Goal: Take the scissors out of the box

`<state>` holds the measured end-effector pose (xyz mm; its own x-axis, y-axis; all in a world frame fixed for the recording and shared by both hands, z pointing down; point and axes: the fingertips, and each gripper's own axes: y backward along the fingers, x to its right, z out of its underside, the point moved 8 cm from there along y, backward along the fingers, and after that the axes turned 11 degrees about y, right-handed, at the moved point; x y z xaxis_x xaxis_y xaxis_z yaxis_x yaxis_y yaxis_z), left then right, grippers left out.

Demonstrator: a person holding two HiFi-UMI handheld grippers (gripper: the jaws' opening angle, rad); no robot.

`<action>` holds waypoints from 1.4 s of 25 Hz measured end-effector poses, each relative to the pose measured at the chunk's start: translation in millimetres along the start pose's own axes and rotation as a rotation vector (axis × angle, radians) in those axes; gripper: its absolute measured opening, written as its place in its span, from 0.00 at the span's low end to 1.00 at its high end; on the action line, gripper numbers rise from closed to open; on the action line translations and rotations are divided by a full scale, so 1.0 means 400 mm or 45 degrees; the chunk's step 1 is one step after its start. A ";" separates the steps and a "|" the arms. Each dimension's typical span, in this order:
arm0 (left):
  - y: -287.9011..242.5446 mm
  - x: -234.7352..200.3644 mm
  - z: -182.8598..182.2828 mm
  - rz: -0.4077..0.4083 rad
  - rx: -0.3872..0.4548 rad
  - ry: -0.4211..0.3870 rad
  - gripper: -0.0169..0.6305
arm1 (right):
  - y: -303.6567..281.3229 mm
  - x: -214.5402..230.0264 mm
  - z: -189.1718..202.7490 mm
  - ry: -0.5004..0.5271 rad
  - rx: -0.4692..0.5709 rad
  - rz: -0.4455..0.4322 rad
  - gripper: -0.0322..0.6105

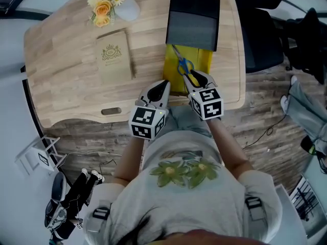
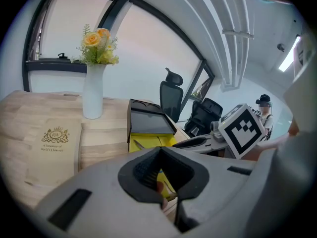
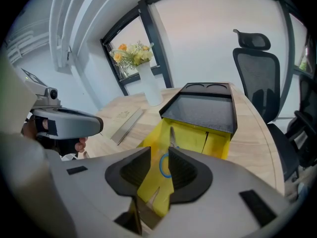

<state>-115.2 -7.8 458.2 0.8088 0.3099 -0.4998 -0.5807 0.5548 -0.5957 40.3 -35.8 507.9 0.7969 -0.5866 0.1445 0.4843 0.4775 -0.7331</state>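
Seen from above my head, a pale wooden counter [image 1: 66,40] carries an open box [image 1: 193,22] with a black lid and a yellow inside; every place below is given from that box. Far left of it stands a white vase of yellow and orange flowers [image 1: 120,4]; nearer, still left of the box, a tan book [image 1: 113,56] lies flat. At the box's near left corner are my left tongs [image 1: 164,84], their tips drawn together with nothing I can make out between them. The scissors [image 1: 183,65], with blue handles, lie inside the box on the yellow floor, blades pointing toward the black lid and handles toward me. At the box's near edge, just on my side of those handles, are my right tongs [image 1: 195,78], spread wide and gripping nothing; a blue handle loop shows through the gap between them. Right of the box, off the counter, stands a black office chair [image 1: 263,40].
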 end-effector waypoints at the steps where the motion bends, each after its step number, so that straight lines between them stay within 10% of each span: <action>1: -0.006 -0.003 0.000 -0.001 -0.005 0.003 0.03 | -0.007 0.003 0.001 -0.001 -0.009 0.000 0.21; 35: -0.104 -0.057 0.007 -0.007 -0.116 0.064 0.03 | -0.156 0.048 0.031 -0.047 -0.266 0.001 0.23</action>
<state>-109.3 -35.6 496.2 0.8078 0.2668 -0.5256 -0.5840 0.4836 -0.6520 29.9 -68.6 564.8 0.8116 -0.5603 0.1652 0.4015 0.3298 -0.8544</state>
